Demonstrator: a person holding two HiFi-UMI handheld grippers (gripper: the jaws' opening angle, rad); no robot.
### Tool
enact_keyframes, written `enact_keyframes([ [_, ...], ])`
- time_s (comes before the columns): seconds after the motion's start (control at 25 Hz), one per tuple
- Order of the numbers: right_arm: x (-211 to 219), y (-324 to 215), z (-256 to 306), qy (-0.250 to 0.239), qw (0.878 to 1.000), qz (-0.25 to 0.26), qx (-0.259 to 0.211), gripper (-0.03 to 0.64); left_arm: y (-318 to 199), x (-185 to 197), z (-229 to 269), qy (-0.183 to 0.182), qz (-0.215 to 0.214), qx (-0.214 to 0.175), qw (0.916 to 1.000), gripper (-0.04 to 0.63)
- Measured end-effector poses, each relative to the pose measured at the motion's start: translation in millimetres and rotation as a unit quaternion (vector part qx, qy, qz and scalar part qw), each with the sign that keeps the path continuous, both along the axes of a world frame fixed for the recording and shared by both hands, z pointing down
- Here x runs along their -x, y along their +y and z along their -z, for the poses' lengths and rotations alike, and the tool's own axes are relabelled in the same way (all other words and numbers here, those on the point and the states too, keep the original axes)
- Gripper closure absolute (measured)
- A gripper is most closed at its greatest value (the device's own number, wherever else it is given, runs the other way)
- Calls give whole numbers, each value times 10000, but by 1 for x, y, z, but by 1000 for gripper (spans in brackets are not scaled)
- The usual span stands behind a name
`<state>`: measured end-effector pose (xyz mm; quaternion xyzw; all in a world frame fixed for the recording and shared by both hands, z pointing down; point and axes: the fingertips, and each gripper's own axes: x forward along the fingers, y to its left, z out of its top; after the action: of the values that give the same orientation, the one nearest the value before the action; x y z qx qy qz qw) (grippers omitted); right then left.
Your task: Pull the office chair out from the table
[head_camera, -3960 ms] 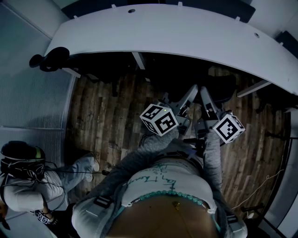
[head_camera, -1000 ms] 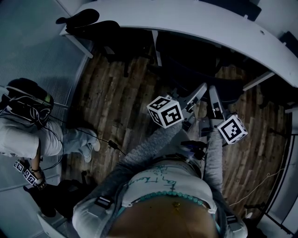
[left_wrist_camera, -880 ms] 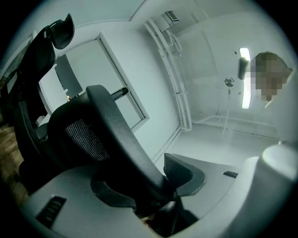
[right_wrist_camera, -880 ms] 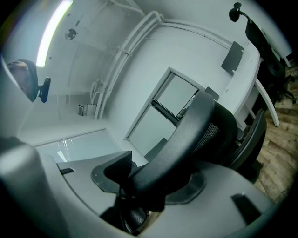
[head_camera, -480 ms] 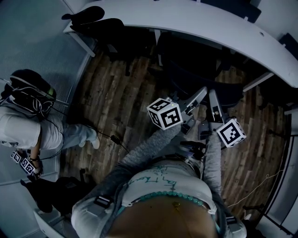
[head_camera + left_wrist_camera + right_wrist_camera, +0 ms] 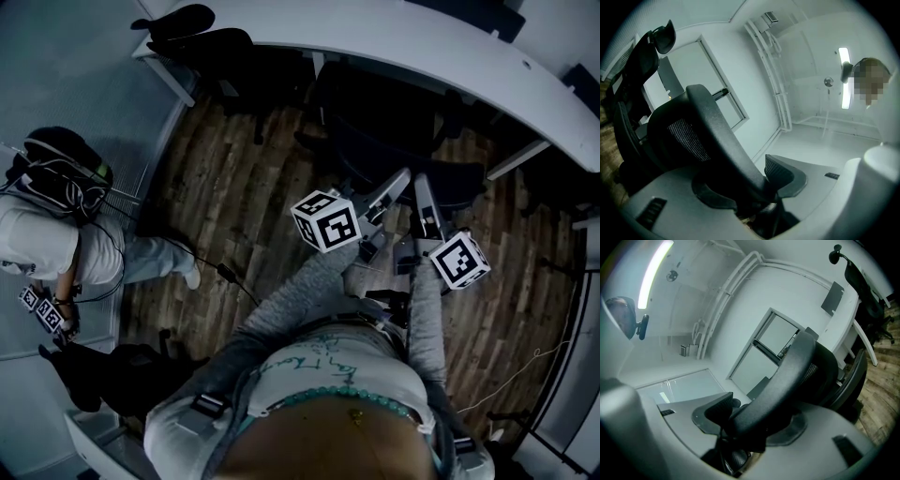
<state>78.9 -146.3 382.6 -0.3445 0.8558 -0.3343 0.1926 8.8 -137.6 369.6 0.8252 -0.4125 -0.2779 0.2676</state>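
we saw both grippers closed on the office chair [image 6: 375, 131]. the left gripper [image 6: 398, 183] had its two grey fingers pinching a curved black bar of the chair's back, and the bar ran up and away to the left from between them. the black ribbed pad [image 6: 785, 174] of one finger lay against the bar's right side, and the broad grey finger [image 6: 656, 206] opposite sat against its left. the right gripper [image 6: 424, 192] mirrored this: the same kind of dark bar rose to the right from between its fingers, with a black pad [image 6: 712, 414] pressed on its left side and the other grey finger [image 6: 834, 441] under its right. in the head view the two pairs of fingertips sat close together on the top of the chair's back, nearly touching each other. ahead of the fingertips, the chair's seat lay partly in shadow under the edge of the curved white table [image 6: 422, 47]. behind the fingers, the marker cubes and grey sleeves [image 6: 309, 291] led back to our body over the wooden floor [image 6: 244, 206]. well off to the left of the fingers a second black chair [image 6: 202, 42] stood at the table's end, and another person [image 6: 47, 234] was crouched by the wall.
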Motion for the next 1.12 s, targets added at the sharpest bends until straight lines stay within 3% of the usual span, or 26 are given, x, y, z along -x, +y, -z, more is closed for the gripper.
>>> enact_keyframes([
  [1.12,-30,61,-1,32,9998,197,-40,396,63,-31,-1,0,72,-56,10000,387],
])
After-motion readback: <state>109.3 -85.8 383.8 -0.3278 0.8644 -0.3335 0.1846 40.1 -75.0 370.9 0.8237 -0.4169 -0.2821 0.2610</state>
